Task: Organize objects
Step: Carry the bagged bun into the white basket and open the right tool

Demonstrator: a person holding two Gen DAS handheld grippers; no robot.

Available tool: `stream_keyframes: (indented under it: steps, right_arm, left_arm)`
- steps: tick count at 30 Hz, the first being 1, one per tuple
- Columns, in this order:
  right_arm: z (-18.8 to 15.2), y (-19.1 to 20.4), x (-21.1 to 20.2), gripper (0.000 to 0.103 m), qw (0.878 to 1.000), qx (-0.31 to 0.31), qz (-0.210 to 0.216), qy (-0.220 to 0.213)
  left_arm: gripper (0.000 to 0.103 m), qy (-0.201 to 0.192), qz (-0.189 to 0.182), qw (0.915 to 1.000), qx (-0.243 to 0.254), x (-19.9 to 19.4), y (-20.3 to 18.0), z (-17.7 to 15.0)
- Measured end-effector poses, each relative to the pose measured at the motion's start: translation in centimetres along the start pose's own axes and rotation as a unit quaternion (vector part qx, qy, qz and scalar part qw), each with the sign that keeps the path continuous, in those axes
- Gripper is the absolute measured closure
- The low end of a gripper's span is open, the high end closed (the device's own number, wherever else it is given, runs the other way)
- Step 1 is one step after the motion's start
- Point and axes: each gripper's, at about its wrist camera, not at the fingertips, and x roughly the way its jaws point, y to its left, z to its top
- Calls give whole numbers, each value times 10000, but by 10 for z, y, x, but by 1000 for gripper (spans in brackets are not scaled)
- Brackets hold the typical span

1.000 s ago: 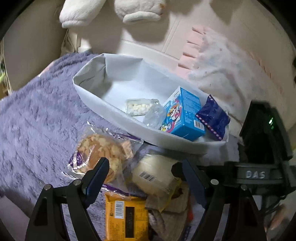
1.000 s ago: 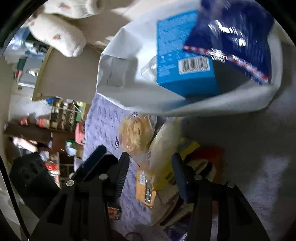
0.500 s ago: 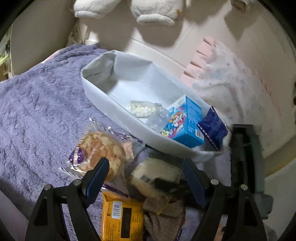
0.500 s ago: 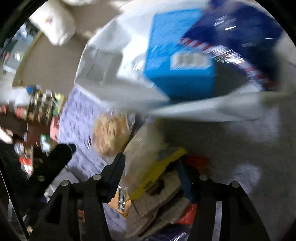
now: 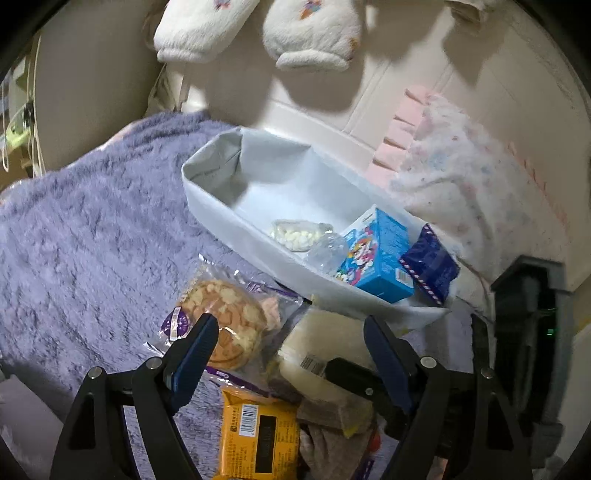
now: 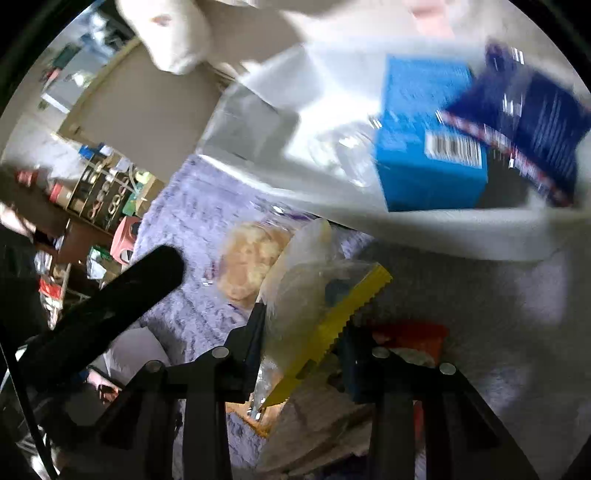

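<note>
A white fabric bin (image 5: 221,206) on the purple blanket holds a blue carton (image 5: 380,258), a dark blue packet (image 5: 430,266) and a bag of white candies (image 5: 291,232). In front of it lies a heap of snacks: a cookie packet (image 5: 225,325), an orange packet (image 5: 258,435) and a pale packet with a yellow edge (image 6: 306,295). My right gripper (image 6: 301,343) is closing, its jaws pressing on that pale packet, which tilts up between them. My left gripper (image 5: 290,328) hovers open over the heap, holding nothing.
The bin (image 6: 406,229) is just beyond the right gripper. A red packet (image 6: 410,332) lies under the heap. A pink-white cloth (image 5: 461,192) sits right of the bin, plush feet (image 5: 314,33) hang behind it, and purple blanket (image 5: 92,240) spreads to the left.
The right gripper rolled and its jaws narrowed onto the pale packet, which now stands tilted between them. The left gripper stayed open and almost still.
</note>
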Motion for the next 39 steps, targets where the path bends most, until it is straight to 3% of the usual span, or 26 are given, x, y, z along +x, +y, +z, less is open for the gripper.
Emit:
stream_keyframes:
  steps: [8, 15, 22, 26, 28, 30, 33, 35, 39]
  right_arm:
    - [-2, 20, -51, 67, 9972, -362, 331, -563]
    - [-4, 15, -95, 67, 9884, -542, 672, -1252]
    - [3, 5, -116, 67, 9795, -454, 1058, -1655]
    - [12, -10, -113, 67, 9712, -319, 1278, -1987]
    - [21, -11, -105, 67, 9683, -256, 1238, -2154]
    - [31, -9, -95, 67, 9672, -243, 1099, -2278]
    - [42, -9, -83, 67, 9627, -263, 812, -2568]
    - [49, -10, -74, 67, 9619, -278, 638, -2644]
    - [64, -24, -47, 66, 9693, -129, 689, -2355]
  left_arm:
    - [22, -568, -563, 9963, 321, -44, -16, -1]
    - [22, -902, -629, 9926, 517, -66, -22, -1]
    - [22, -816, -545, 9926, 712, -55, -30, -2]
    - [22, -1052, -450, 9896, 868, -41, -37, 3]
    - [23, -1143, -640, 9878, 838, -32, -39, 8]
    - [23, -1121, -534, 9895, 734, -19, -39, 11]
    - [29, -1010, -337, 9911, 798, 2, -38, 8]
    - [41, -968, -238, 9922, 745, 15, -35, 7]
    - [55, -799, -389, 9942, 601, 35, -27, 3]
